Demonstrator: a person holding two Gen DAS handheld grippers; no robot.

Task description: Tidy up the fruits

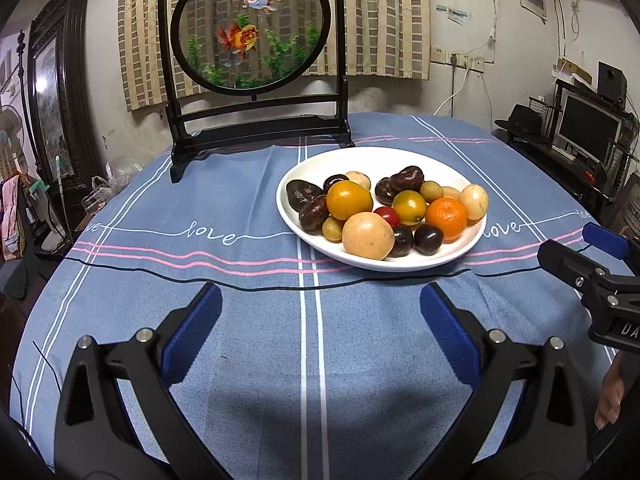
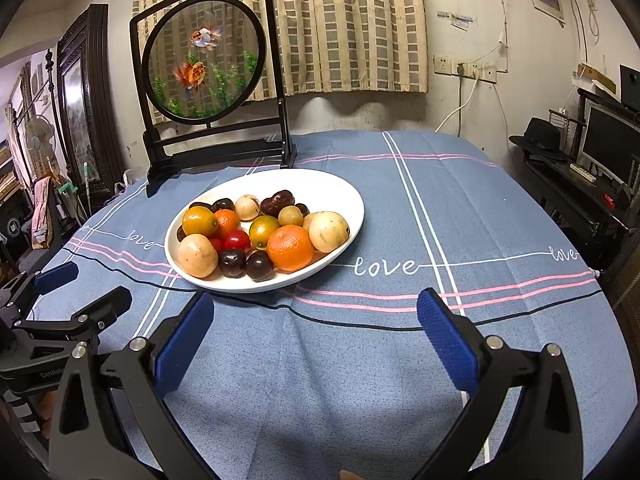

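A white plate (image 1: pixel 420 160) on the blue tablecloth holds several mixed fruits: an orange mandarin (image 1: pixel 446 218), yellow-green citrus (image 1: pixel 349 200), a red cherry tomato (image 1: pixel 387 216), pale round fruits and dark plums. The same plate (image 2: pixel 344 196) lies ahead and left in the right wrist view, mandarin (image 2: pixel 290 247) at its front. My left gripper (image 1: pixel 320 320) hovers open over bare cloth just short of the plate, nothing between its fingers. My right gripper (image 2: pixel 314 328) is open too, to the right of the plate's near rim; it also shows as (image 1: pixel 576 250) at the right edge.
A black-framed round goldfish screen (image 1: pixel 256 28) stands on the table behind the plate. The tablecloth (image 1: pixel 240 320) stretches bare to the left and front. A dark cabinet and fan stand left of the table; shelves with a monitor (image 2: pixel 612 140) and hat lie right.
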